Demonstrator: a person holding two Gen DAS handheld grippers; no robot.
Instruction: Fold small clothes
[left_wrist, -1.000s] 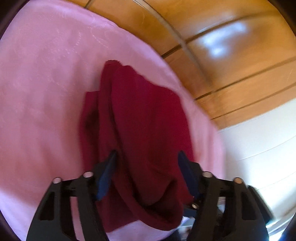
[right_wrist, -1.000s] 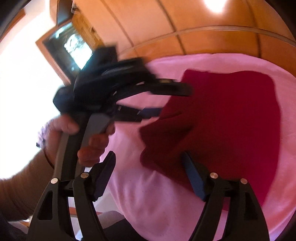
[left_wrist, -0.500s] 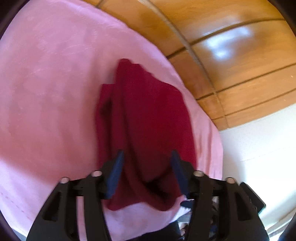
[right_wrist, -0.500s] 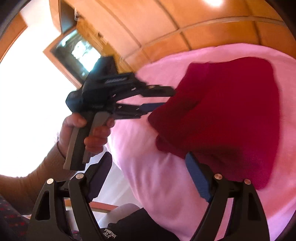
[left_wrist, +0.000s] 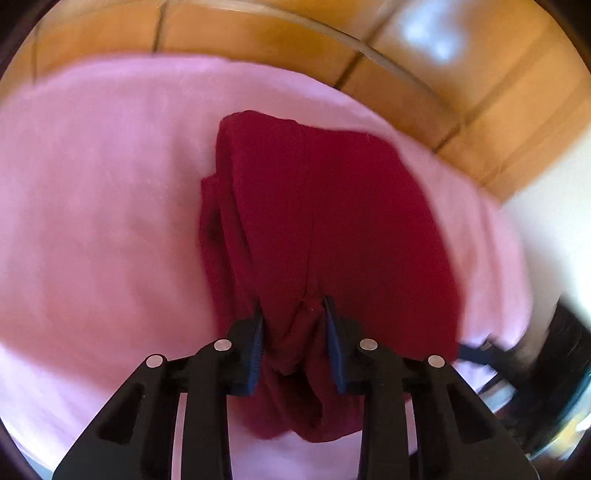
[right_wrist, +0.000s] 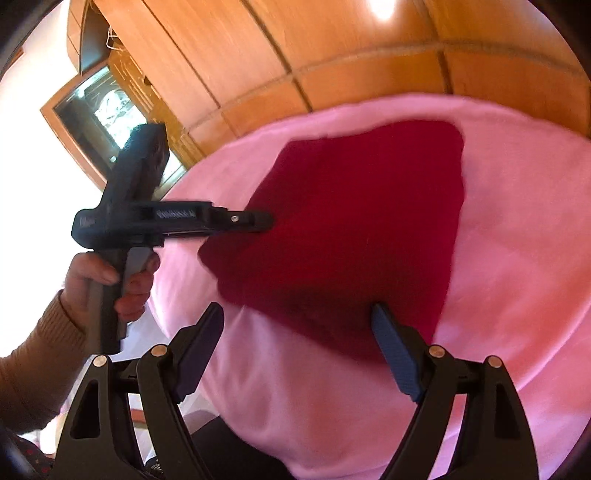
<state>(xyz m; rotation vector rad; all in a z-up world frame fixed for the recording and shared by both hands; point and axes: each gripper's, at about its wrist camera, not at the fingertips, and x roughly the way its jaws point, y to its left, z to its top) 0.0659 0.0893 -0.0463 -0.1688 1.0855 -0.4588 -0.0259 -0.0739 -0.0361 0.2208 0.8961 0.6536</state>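
Lettering on the left claw (left_wrist: 293, 314) is too blurred to read; its jaws, just closing, pinch the dark red garment (left_wrist: 325, 229), which stretches lengthwise away from it. Right claw (right_wrist: 297, 317) gapes, released.

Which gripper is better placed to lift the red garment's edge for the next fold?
Left. The left gripper has just been closing its jaws around a bunched fold of the red garment; the right gripper hangs open, holding nothing.

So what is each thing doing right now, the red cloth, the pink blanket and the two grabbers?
Red cloth: bunched and part folded, lying on the blanket, near edge pinched.
Pink blanket: spread flat under the cloth.
Left gripper: jaws have just been closing, shut on a fold of the cloth.
Right gripper: open, holding nothing, above the cloth's near corner.
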